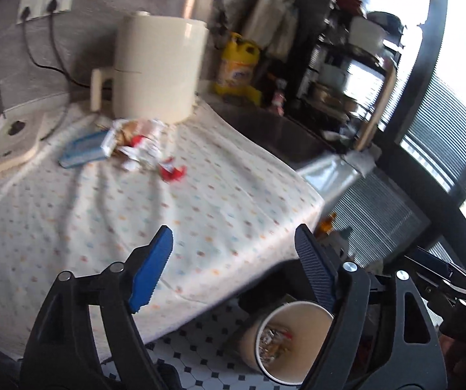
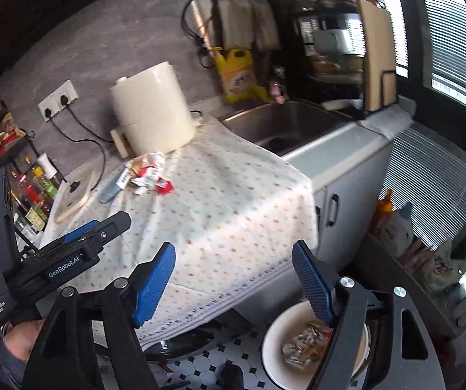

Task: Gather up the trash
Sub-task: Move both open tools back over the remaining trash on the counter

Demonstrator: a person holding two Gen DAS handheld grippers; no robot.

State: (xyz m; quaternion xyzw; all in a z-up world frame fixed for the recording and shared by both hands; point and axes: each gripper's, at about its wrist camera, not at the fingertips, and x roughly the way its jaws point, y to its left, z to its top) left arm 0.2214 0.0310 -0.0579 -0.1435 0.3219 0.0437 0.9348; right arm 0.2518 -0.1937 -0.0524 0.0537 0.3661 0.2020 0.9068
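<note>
At the far left edge of the surface (image 2: 233,201), which is draped in a dotted cloth, a pale wooden board (image 2: 73,196) lies flat beside a rack of bottles (image 2: 34,191). Just right of the board rests a flat blue-and-white packet (image 1: 85,149), and touching it is the heap of crumpled wrappers (image 1: 135,144), white, tan and foil-like, close in front of the cream appliance (image 1: 158,65) near the back edge. A small red wrapper (image 1: 172,170) sits at the heap's right, a little apart from the rest.

These wrappers look very light, thin and crinkly, likely to slide on the cloth or spring open, so a pinch across a bunched fold, not a flat edge, seems the surest hold. The red piece, being separate, is probably the easiest to take alone.

The left claw (image 1: 233,260) hangs released over the near edge of the surface, holding nothing, well short of the heap. The right claw (image 2: 233,269) is likewise spread wide and empty, over the near right corner. Below it on the tiled floor (image 2: 207,360) stands a paper bin (image 2: 275,334) with some crumpled trash (image 2: 304,344) already inside. Further right lie the steel sink (image 2: 284,123) and the window blinds.
</note>
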